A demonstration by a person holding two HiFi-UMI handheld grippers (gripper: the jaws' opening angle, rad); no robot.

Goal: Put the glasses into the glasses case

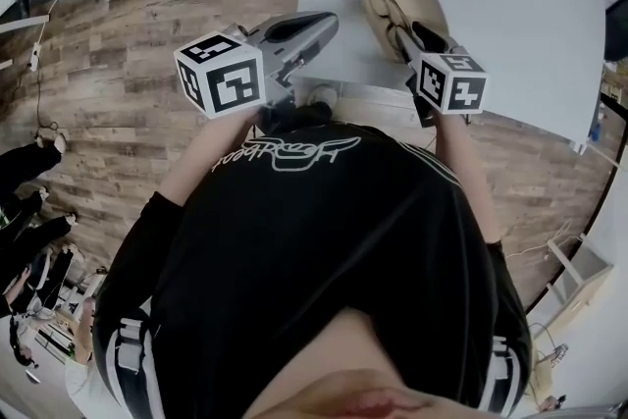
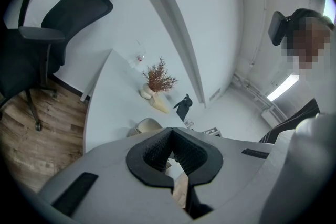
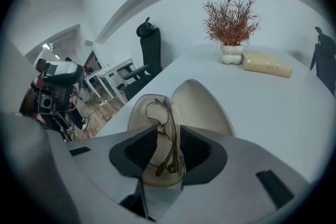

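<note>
The glasses (image 3: 169,123) lie in the open glasses case (image 3: 202,105) on the worktop (image 3: 273,107), so the right hand-held gripper (image 3: 168,135) straddles them with jaws apart, seemingly letting go, while the left hand-held gripper (image 2: 170,136) waits closed and empty.

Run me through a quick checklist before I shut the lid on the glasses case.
1. Glasses lie in the glasses case, in its lower half: ok.
2. Lid is open, with nothing on it: ok.
3. Right tool has its jaws apart and isn't clamping the glasses: ok.
4. Right tool is clear of the case: not ok; a temple runs between its jaws.
5. Left tool is shut and empty: ok.
6. Glasses sit low enough for the lid to close: cannot tell.
</note>
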